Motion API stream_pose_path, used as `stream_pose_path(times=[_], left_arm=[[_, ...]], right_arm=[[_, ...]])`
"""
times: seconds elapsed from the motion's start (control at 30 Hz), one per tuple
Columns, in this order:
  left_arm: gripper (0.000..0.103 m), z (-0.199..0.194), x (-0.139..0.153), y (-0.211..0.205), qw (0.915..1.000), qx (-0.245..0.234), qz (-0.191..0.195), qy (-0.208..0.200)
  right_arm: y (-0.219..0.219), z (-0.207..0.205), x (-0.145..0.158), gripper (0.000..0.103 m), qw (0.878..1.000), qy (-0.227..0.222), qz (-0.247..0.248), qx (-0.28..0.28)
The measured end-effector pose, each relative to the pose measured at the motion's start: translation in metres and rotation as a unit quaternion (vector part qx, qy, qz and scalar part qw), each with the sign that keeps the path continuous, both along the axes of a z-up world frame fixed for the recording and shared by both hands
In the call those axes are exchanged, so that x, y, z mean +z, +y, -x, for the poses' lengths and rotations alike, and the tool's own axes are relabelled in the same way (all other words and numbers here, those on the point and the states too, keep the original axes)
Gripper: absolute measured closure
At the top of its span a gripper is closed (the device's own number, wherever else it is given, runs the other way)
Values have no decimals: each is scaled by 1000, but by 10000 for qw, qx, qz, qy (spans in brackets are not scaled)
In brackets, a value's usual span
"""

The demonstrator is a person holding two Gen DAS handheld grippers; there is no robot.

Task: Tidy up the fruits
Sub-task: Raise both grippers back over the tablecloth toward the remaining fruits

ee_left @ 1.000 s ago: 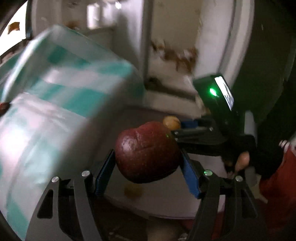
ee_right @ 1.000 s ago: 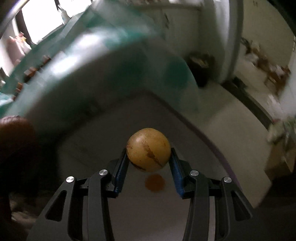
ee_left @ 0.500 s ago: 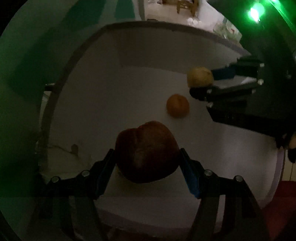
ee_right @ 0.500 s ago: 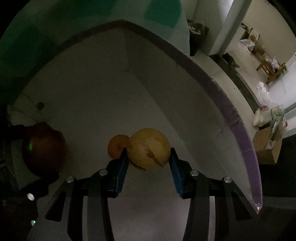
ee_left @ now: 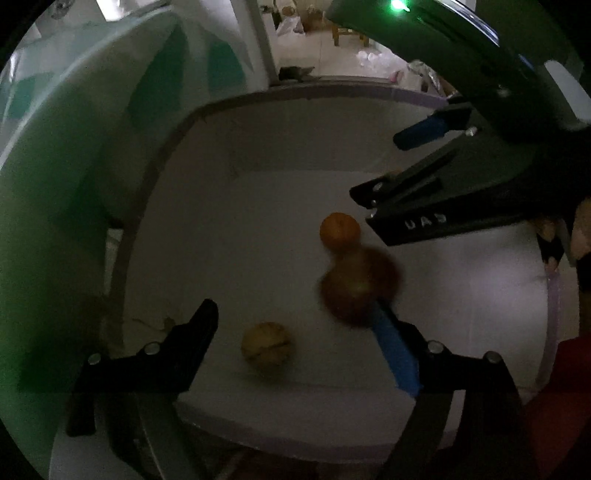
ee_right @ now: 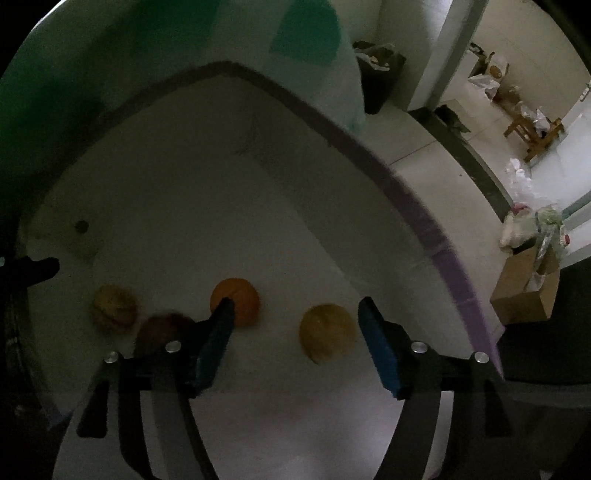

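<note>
A white foam box with a purple rim (ee_left: 332, 88) (ee_right: 424, 206) fills both views. My left gripper (ee_left: 297, 317) hangs inside it, its jaws opening. The dark red fruit (ee_left: 360, 291), blurred, lies against the right blue pad, free of any grip. An orange (ee_left: 339, 232) and a wrinkled yellow-brown fruit (ee_left: 267, 347) rest on the box floor. My right gripper (ee_right: 295, 308) is opening too; the smooth yellow fruit (ee_right: 327, 332) sits on the floor between its pads, which stand apart from it. The orange (ee_right: 236, 301), the red fruit (ee_right: 162, 328) and the wrinkled fruit (ee_right: 114, 308) lie to its left.
A green-and-white checked cloth (ee_left: 74, 147) (ee_right: 303, 33) drapes beside the box. Beyond the rim are tiled floor, a dark bin (ee_right: 376, 74), a wooden stool (ee_right: 532, 129) and a cardboard box (ee_right: 524, 291). A person's hand (ee_left: 580, 229) holds the right gripper.
Both grippers sank into the box and opened. The red fruit left the left jaws and the yellow fruit left the right jaws; both now rest on the box floor.
</note>
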State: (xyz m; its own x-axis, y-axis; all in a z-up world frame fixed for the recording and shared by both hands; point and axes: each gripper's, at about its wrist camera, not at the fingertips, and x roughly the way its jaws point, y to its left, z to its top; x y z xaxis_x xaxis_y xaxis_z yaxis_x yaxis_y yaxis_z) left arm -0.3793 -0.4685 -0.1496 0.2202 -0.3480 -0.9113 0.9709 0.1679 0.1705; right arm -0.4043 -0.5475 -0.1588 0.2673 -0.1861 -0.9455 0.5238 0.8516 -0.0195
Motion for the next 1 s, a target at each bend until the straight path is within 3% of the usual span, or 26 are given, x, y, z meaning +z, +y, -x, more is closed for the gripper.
stream_pose_path(times=[0.17, 0.27, 0.37, 0.4, 0.43, 0.53, 0.7, 0.83, 0.9, 1.0], left_arm=[[10, 4, 24, 15, 9988, -41, 408, -274], [9, 6, 48, 29, 9957, -34, 788, -490], [6, -5, 84, 50, 9860, 135, 1524, -657], [2, -9, 98, 63, 9809, 243, 1797, -706], [2, -16, 115, 79, 9719, 453, 2160, -816], [2, -38, 152, 118, 9484, 1053, 2776, -1112], [2, -98, 195, 192, 9108, 2222, 3261, -1212], [2, -162, 212, 266, 8744, 3388, 3228, -1277], [2, -200, 213, 299, 8557, 3981, 3059, -1253], [2, -255, 207, 339, 8350, 4686, 2693, -1028]], right_arm=[[1, 3, 27, 30, 9997, -113, 222, 63], [11, 1, 51, 29, 9989, -244, 368, 146], [22, -4, 83, 27, 9955, -730, 531, 289], [32, -6, 100, 24, 9917, -1075, 565, 412], [38, -9, 113, 22, 9884, -1305, 577, 523], [72, -24, 148, 18, 9747, -1941, 616, 917], [124, -65, 186, 16, 9509, -2631, 396, 1581], [168, -117, 197, 16, 9405, -2665, 223, 2094], [188, -149, 194, 16, 9377, -2634, 116, 2261], [209, -199, 190, 16, 9373, -2500, 132, 2423]])
